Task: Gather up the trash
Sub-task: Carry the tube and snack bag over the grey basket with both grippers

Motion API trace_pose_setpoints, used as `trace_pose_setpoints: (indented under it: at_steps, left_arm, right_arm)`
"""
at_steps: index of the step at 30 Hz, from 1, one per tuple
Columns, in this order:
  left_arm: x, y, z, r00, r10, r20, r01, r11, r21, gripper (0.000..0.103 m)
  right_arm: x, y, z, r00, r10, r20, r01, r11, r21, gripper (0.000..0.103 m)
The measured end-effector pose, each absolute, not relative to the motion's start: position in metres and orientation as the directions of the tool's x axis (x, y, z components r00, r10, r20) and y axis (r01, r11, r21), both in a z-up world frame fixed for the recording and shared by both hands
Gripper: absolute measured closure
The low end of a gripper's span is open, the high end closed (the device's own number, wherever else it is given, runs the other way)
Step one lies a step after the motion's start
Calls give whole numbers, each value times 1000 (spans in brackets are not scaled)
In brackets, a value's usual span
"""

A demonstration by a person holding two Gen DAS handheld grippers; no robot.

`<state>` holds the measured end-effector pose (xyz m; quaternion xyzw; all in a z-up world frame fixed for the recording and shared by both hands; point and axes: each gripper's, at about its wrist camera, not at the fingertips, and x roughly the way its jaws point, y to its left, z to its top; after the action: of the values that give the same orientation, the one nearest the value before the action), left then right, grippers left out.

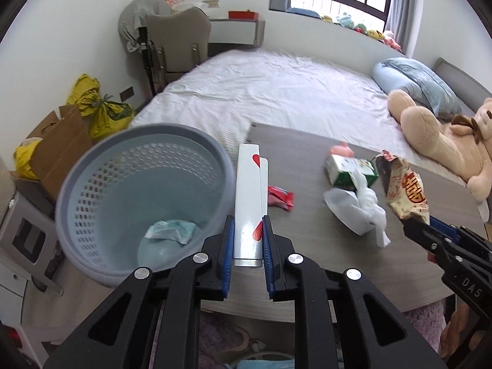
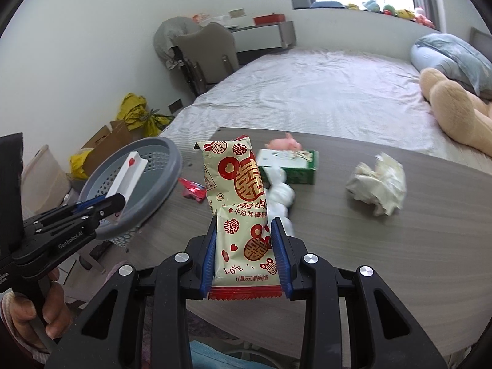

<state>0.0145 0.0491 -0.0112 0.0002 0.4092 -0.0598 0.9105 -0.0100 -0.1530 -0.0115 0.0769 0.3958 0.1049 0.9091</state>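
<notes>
My left gripper (image 1: 247, 227) is shut on a long white box with red hearts (image 1: 247, 190), held just right of the grey perforated basket (image 1: 92, 166). A crumpled tissue (image 1: 170, 232) lies at the basket's bottom. My right gripper (image 2: 244, 227) is shut on a cream snack wrapper with red symbols (image 2: 236, 181), lifted above the grey table (image 2: 384, 252). On the table lie a red wrapper (image 2: 192, 190), a green-and-white carton (image 2: 295, 166), a white bag (image 2: 281, 196) and crumpled paper (image 2: 376, 184). In the right wrist view the left gripper (image 2: 118, 203) holds the box (image 2: 127, 175) over the basket's rim (image 2: 160, 187).
A pink toy pig (image 2: 284, 143) sits behind the carton. Beyond the table is a bed (image 1: 276, 92) with a teddy bear (image 1: 436, 141) and a blue pillow (image 1: 415, 80). A cardboard box (image 1: 58, 144), yellow bags (image 1: 98, 107) and a chair (image 1: 178, 43) stand at the left.
</notes>
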Motion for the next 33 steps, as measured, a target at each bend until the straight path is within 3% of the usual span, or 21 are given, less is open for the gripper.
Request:
trace_pose_setpoints:
  at_steps: [17, 33]
  left_arm:
    - [32, 148, -5, 688, 10, -726, -62, 997, -45, 86]
    - [55, 187, -19, 658, 44, -752, -121, 991, -48, 86]
  right_arm:
    - [46, -47, -6, 605, 362, -709, -311, 927, 209, 70]
    - [82, 8, -16, 550, 406, -730, -392, 897, 204, 70]
